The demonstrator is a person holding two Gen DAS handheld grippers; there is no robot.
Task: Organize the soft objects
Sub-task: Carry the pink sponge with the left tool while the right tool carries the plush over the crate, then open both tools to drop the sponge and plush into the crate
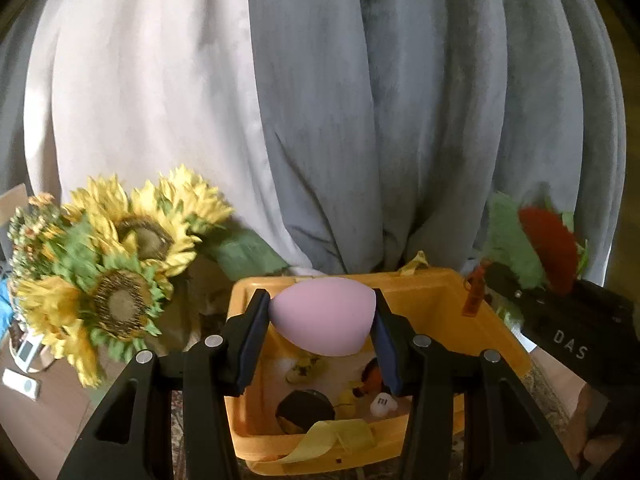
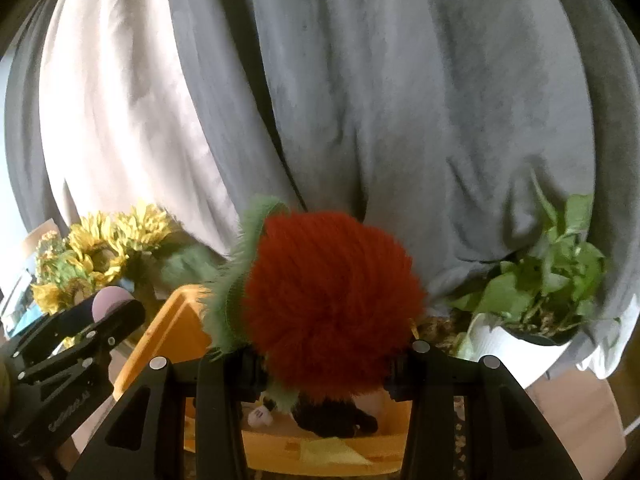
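Observation:
My left gripper [image 1: 322, 320] is shut on a pink egg-shaped sponge [image 1: 322, 322] and holds it above an orange bin [image 1: 496, 324]. The bin holds several small soft toys [image 1: 306, 406] and a yellow cloth [image 1: 336, 438]. My right gripper [image 2: 326, 376] is shut on a fluffy red and green plush [image 2: 332, 304] and holds it over the same bin [image 2: 168, 340]. In the left wrist view the right gripper [image 1: 532, 280] and its plush [image 1: 548, 248] show at the right. In the right wrist view the left gripper [image 2: 116, 306] and sponge [image 2: 110, 298] show at the left.
Artificial sunflowers [image 1: 116, 268] stand left of the bin. A potted green plant [image 2: 540, 292] in a white pot stands to the right. Grey and cream curtains [image 1: 320, 100] hang behind. Small white devices [image 1: 24, 368] lie on the wooden surface at the far left.

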